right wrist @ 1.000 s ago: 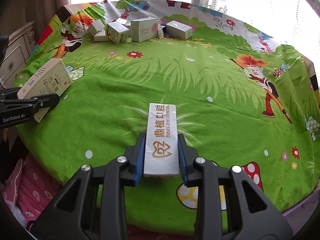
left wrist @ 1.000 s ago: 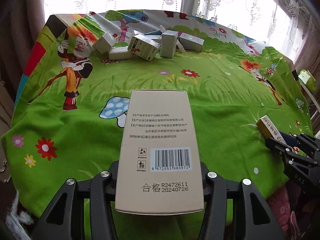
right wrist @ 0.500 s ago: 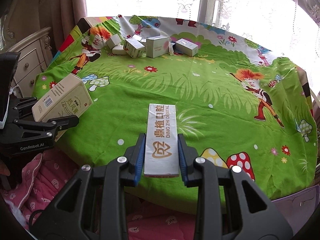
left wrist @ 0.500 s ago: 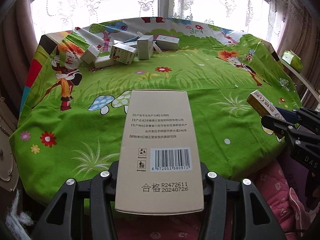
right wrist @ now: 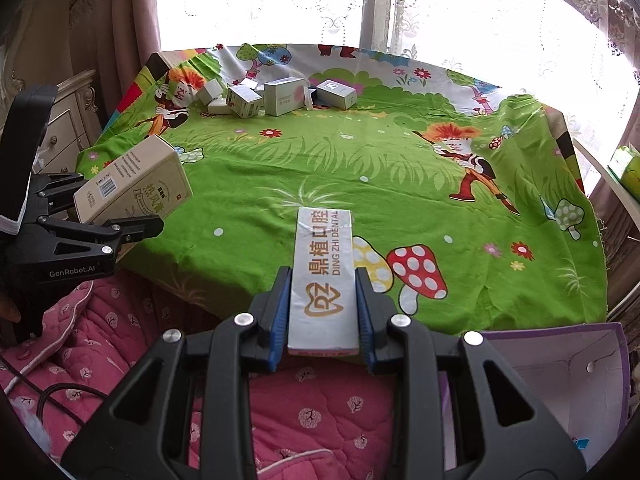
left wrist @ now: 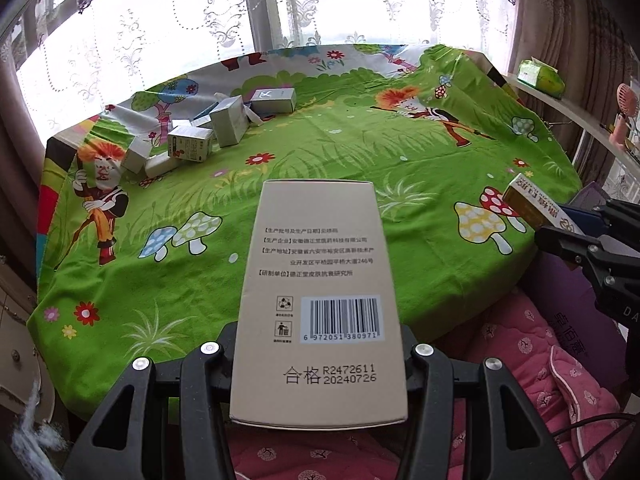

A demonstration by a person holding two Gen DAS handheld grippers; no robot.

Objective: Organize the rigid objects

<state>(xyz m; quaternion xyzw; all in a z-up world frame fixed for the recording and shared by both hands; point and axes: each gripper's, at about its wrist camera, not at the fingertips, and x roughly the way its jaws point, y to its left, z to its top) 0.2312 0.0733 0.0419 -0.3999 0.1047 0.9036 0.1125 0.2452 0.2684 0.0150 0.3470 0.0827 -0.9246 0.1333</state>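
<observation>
The left gripper [left wrist: 320,364] is clamped on a tall beige cardboard box [left wrist: 320,292] printed with a barcode and black text, its jaws pressing the box's two long sides near the lower end, so the box runs up the middle of the left wrist view toward twelve o'clock. In the right wrist view that same box [right wrist: 134,184] shows at nine o'clock, tilted, held out over the near left edge of the table. The right gripper [right wrist: 324,312] is closed on a narrow white carton lettered "DING ZHI DENTAL" in gold [right wrist: 324,276], blue pads against both of its long sides; from the left wrist view this carton [left wrist: 534,204] appears at three o'clock, poking out of the black jaws. Both boxes hang over the near rim of a table covered by a bright green cartoon-print cloth with mushrooms and flowers [right wrist: 380,176], above a pink quilted blanket with small tree motifs [right wrist: 320,412]. At the far side of the cloth, around eleven o'clock, lies a loose cluster of small white and pale green cartons [right wrist: 276,96], some upright and some tipped over, touching one another. An open white-lined purple box [right wrist: 568,376] sits at four o'clock in the right wrist view, just below the table edge. Lace curtains [left wrist: 160,32] hang behind the table.
</observation>
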